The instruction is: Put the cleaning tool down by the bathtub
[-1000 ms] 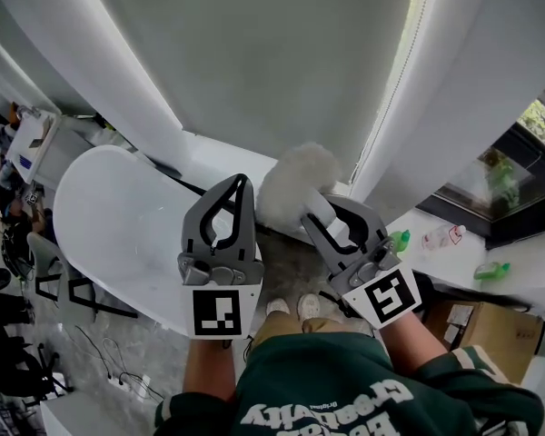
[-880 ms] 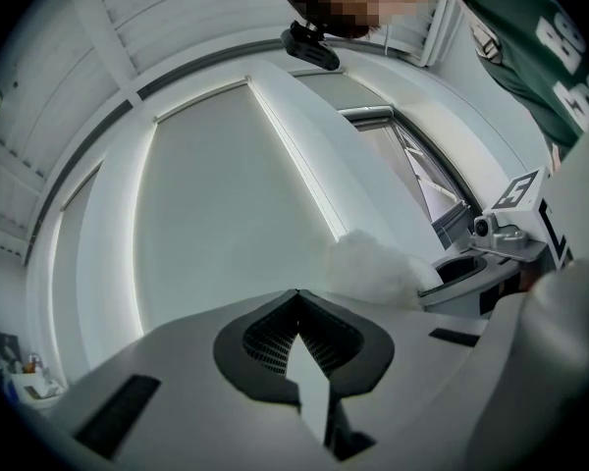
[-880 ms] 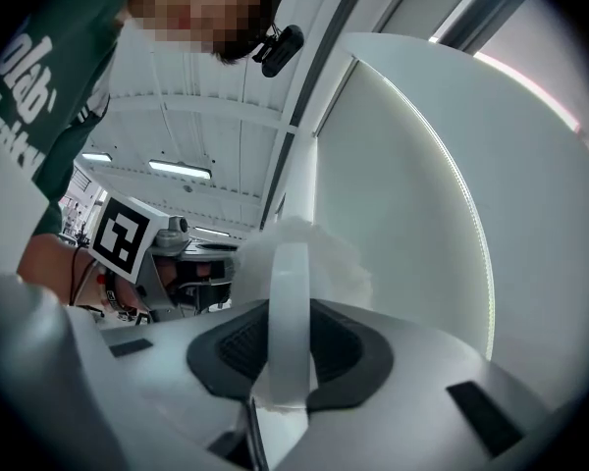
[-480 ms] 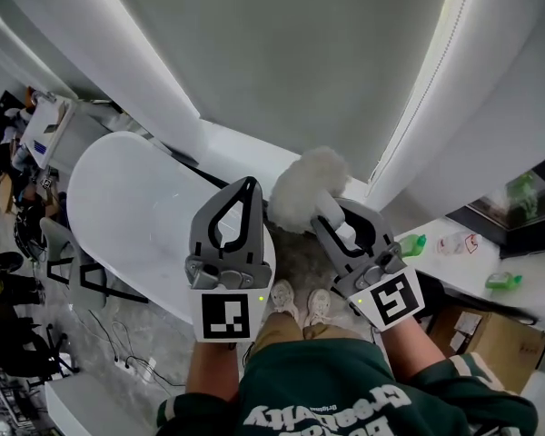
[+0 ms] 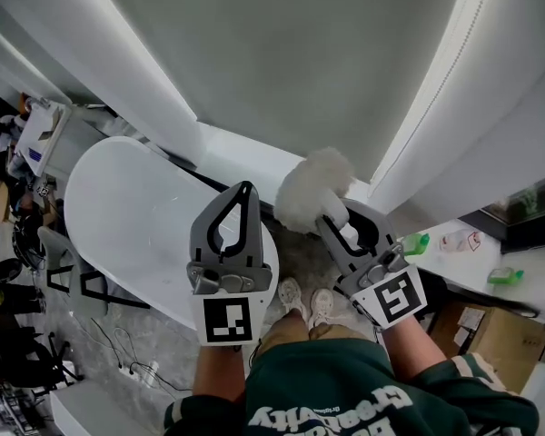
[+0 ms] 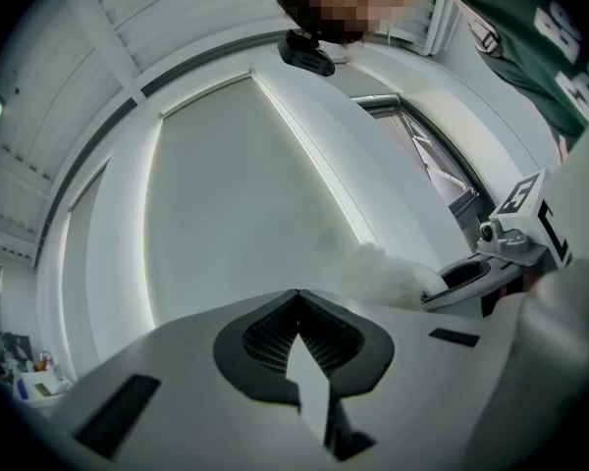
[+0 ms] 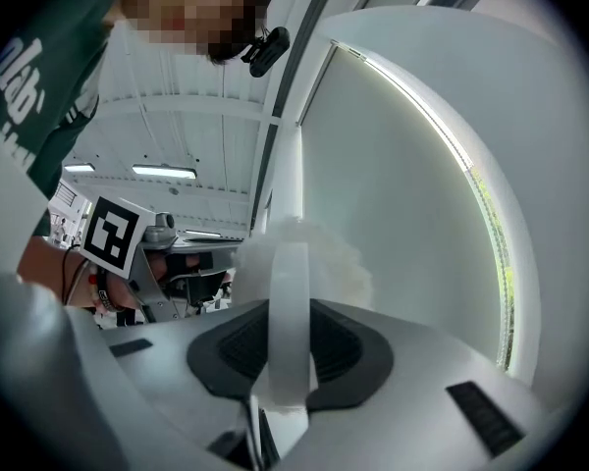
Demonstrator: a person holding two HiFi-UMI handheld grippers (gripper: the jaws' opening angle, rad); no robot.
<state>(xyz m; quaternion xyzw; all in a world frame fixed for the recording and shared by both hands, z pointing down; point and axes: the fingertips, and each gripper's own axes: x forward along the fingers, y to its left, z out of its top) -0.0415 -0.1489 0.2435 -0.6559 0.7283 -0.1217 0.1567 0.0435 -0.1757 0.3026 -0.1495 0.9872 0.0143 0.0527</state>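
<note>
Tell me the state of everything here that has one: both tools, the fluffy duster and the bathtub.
Fluffy white duster: held in the air, not yet put down.
Right tool: shut on the duster's handle.
Left tool: jaws together, nothing between them.
White oval bathtub: nothing visible inside.

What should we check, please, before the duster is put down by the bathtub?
1. Duster gripped: ok. The right gripper is shut on its handle.
2. Left gripper free: ok, shut with nothing in it.
3. Bathtub close by: ok, just left of both grippers.
4. Floor beside the tub free: cannot tell, the grippers hide most of it.
5. Shoes away from the drop spot: cannot tell.
</note>
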